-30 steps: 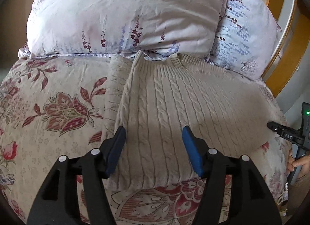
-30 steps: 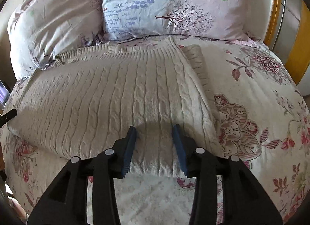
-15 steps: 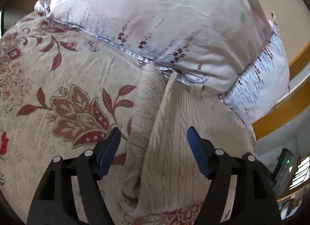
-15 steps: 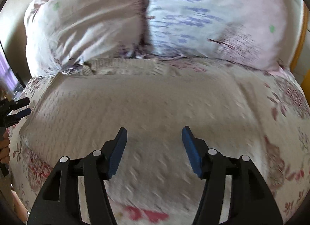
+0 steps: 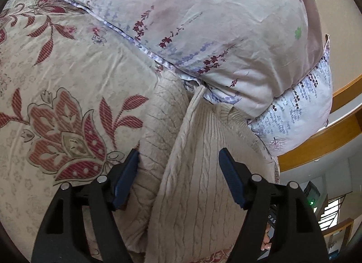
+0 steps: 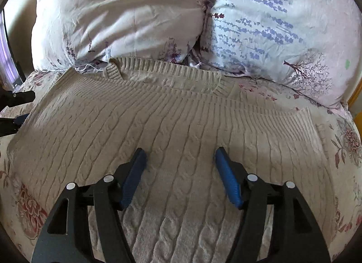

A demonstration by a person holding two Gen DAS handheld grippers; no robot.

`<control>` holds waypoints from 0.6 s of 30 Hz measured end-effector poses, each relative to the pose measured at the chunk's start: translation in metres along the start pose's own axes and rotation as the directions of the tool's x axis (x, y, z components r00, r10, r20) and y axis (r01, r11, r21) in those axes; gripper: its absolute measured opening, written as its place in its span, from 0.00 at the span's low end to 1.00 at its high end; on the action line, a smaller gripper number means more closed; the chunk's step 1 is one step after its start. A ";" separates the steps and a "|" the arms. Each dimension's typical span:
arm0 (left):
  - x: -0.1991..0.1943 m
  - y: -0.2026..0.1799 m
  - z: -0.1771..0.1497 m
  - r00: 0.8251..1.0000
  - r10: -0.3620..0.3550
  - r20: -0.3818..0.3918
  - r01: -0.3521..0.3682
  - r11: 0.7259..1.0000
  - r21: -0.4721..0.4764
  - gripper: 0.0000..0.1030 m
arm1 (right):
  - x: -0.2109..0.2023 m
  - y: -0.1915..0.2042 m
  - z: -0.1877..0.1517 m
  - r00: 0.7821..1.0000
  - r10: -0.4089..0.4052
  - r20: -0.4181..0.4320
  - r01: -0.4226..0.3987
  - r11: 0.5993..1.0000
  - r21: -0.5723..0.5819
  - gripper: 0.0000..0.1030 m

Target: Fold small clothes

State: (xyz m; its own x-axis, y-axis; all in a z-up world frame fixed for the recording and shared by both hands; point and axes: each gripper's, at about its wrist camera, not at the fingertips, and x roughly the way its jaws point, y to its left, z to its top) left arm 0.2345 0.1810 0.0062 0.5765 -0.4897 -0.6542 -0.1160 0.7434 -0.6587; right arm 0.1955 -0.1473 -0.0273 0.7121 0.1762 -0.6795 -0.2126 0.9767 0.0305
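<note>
A cream cable-knit sweater [image 6: 181,131] lies flat on the bed [image 5: 67,77], its ribbed collar at the far side touching the lower edge of two pillows. The bed cover is beige with dark red flowers.

Seen from the left wrist, the left tool [image 5: 178,172] hangs over the sweater's [image 5: 199,172] left edge with its blue pads spread wide and nothing between them. A folded strip of knit, likely a sleeve [image 5: 163,127], lies along that edge under the left pad, whose tip is at or just over it. The pink flowered pillow [image 5: 203,25] fills the far part of this view, with the lilac-printed pillow [image 5: 301,109] to its right and a wooden bed frame [image 5: 316,145] beyond.

Seen from the right wrist, the right tool [image 6: 179,172] is over the middle of the sweater's near half, its pads also spread apart and gripping nothing; whether they touch the knit cannot be told. The pink pillow [image 6: 117,18] is far left, the lilac one [image 6: 282,25] far right. Part of the left tool [image 6: 15,109] shows at the left edge of this view, beside the sweater.
</note>
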 end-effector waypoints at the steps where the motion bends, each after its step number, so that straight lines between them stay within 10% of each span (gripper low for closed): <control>1: 0.000 0.000 0.000 1.000 -0.002 0.002 0.002 1.000 -0.002 0.69 | -0.001 0.000 0.000 1.000 0.000 0.001 0.000 1.000 -0.001 0.64; 8: 0.005 -0.001 0.001 1.000 -0.013 0.001 0.013 1.000 -0.017 0.63 | -0.001 0.000 -0.001 1.000 -0.001 0.010 0.002 1.000 -0.003 0.65; 18: 0.014 0.000 -0.002 0.998 -0.057 -0.039 0.054 0.996 -0.076 0.22 | -0.001 0.001 -0.002 1.000 0.000 0.015 0.000 1.000 -0.001 0.65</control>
State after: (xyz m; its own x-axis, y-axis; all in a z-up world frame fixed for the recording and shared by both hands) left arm 0.2409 0.1731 -0.0042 0.5503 -0.5489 -0.6291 -0.1458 0.6788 -0.7197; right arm 0.1936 -0.1463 -0.0280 0.7223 0.1778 -0.6684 -0.2131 0.9766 0.0295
